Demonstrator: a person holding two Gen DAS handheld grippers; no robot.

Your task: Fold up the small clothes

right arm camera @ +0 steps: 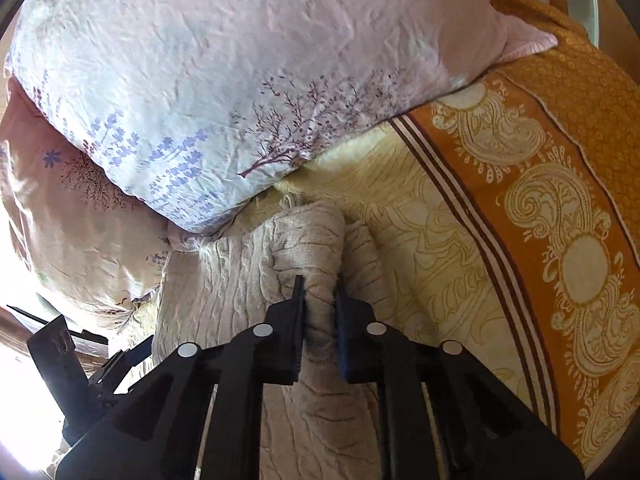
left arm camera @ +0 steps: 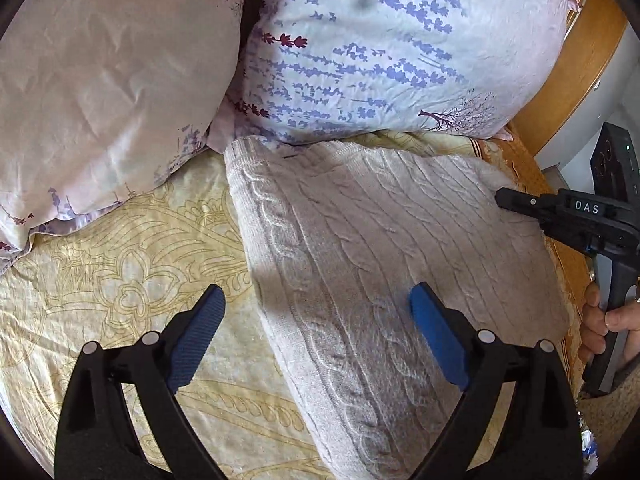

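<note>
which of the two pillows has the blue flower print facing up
The right pillow, lying above the folded sweater. The left pillow shows mostly plain pale pink.

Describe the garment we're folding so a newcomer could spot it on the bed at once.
On the bed, find the yellow patterned bedspread below the two floral pillows. Against the pillows lies a folded beige sweater, its far edge pinched by the right gripper. Its raised cable-knit ribbing sets it apart from the smooth printed fabrics around it.
</note>
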